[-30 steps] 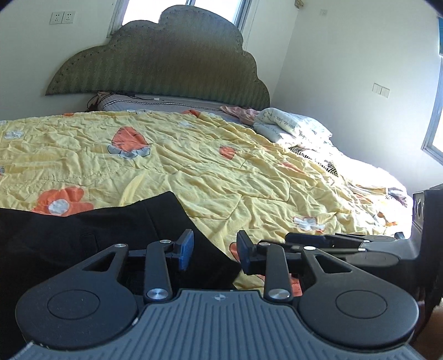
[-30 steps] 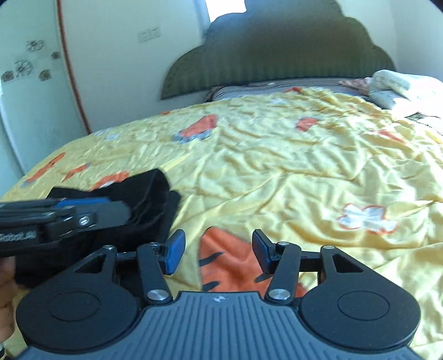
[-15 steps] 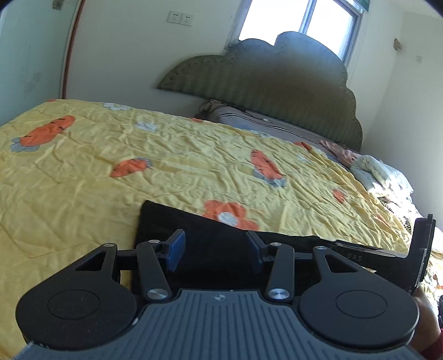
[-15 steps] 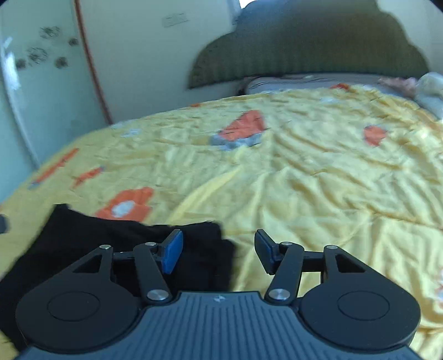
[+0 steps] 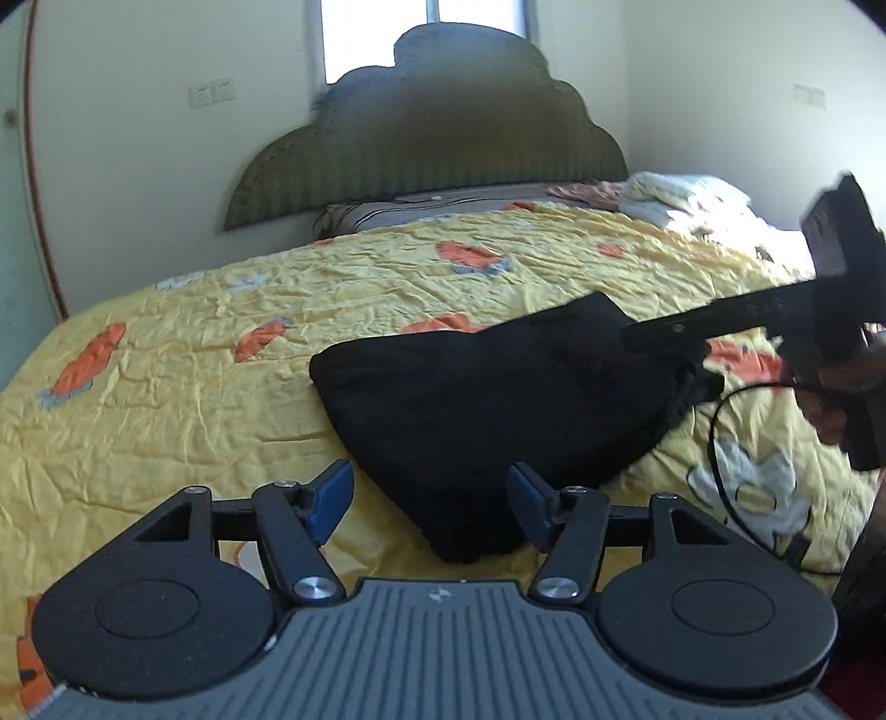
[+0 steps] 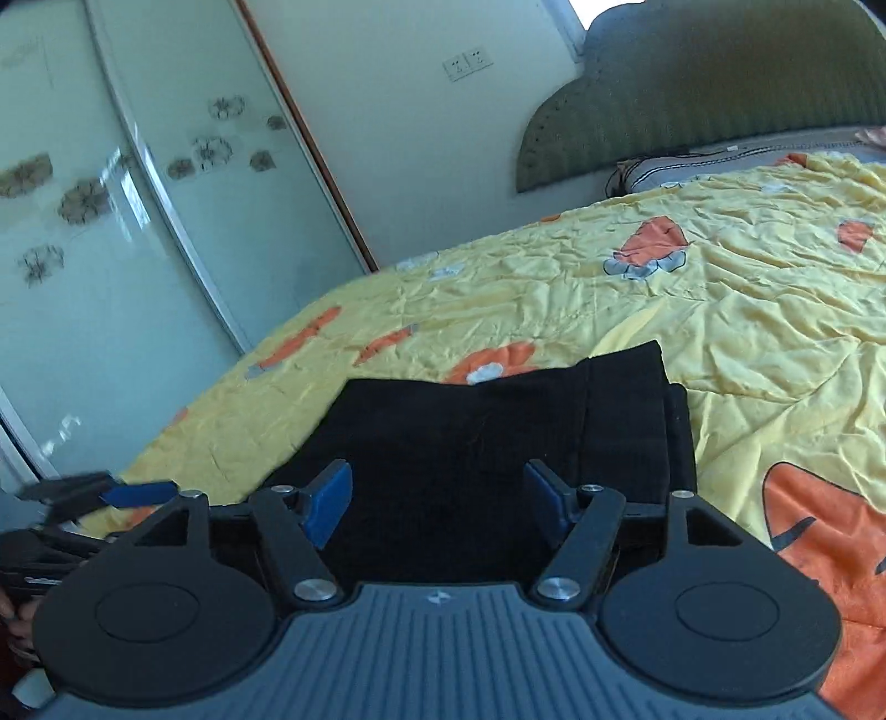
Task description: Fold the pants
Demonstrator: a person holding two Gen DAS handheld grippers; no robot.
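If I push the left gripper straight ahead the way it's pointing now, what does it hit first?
Most likely the pants: the left gripper is open, and the near corner of the black folded bundle lies between its fingertips and just ahead, on the quilt. Height above the fabric is hard to judge.

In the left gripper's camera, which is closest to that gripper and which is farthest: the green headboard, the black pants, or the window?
From the left gripper, nearest first:
1. Black pants: right in front, lying on the yellow blanket.
2. Green headboard: at the far end of the bed, against the wall.
3. Window: above and behind the headboard, top of the view.
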